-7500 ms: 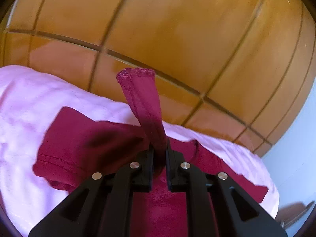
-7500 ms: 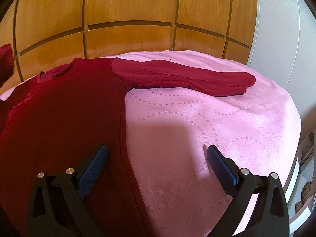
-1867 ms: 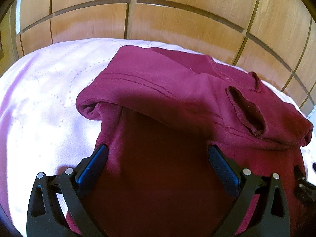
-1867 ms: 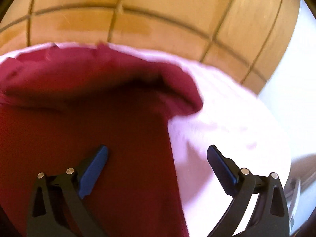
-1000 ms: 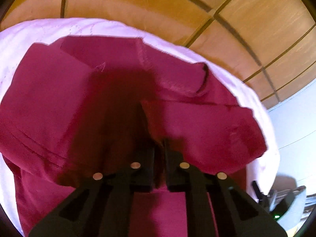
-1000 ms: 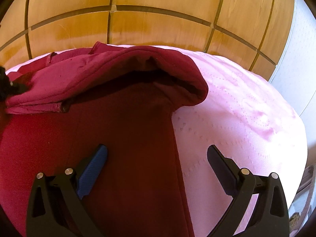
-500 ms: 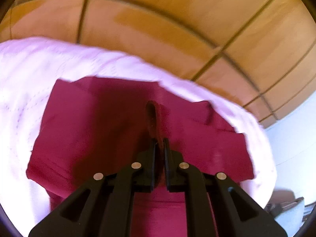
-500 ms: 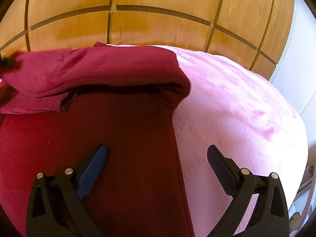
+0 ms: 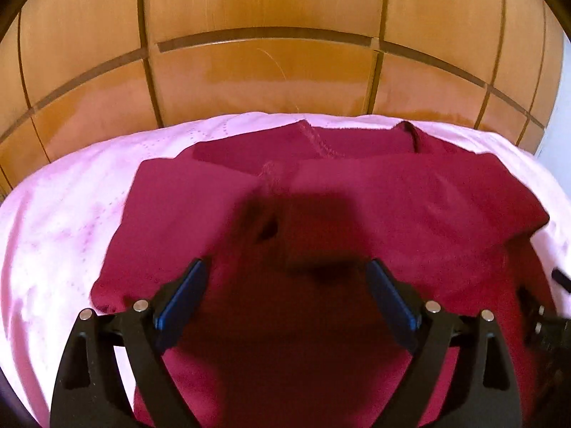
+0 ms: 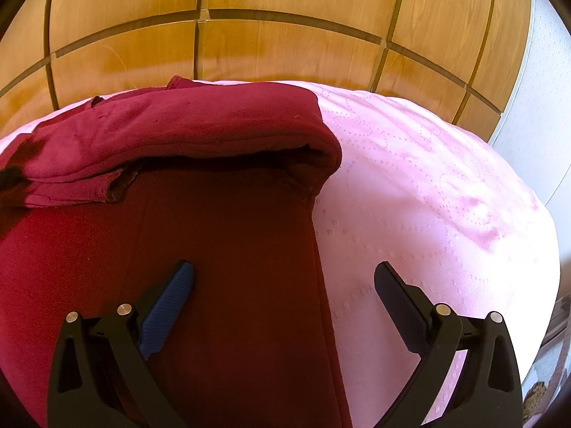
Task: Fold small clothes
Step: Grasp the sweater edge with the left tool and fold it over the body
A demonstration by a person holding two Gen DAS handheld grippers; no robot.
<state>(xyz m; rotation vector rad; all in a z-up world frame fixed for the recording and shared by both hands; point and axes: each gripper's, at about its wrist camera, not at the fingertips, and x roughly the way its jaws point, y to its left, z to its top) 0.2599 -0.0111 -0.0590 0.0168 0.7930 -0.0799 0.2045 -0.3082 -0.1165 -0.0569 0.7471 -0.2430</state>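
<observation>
A dark red long-sleeved top (image 9: 357,192) lies on a pink bedspread (image 9: 71,214). Both its sleeves are folded in across the chest. My left gripper (image 9: 285,285) is open and empty, just above the middle of the top. My right gripper (image 10: 285,285) is open and empty, over the top's right side edge. In the right wrist view the top (image 10: 228,221) shows its folded right sleeve (image 10: 200,128) lying across the body, on the bedspread (image 10: 428,192). The tip of the left gripper shows at that view's left edge.
A wooden panelled headboard (image 9: 285,35) stands right behind the bed, also in the right wrist view (image 10: 285,18). A white wall (image 10: 542,71) is at the right. The bed's right edge drops to the floor (image 10: 546,385). Part of the right gripper (image 9: 542,324) shows at the left wrist view's right edge.
My left gripper was shut on the sleeve half a second ago; it has let go and opened, and the sleeve now lies flat across the chest. The right gripper has stayed still and open.
</observation>
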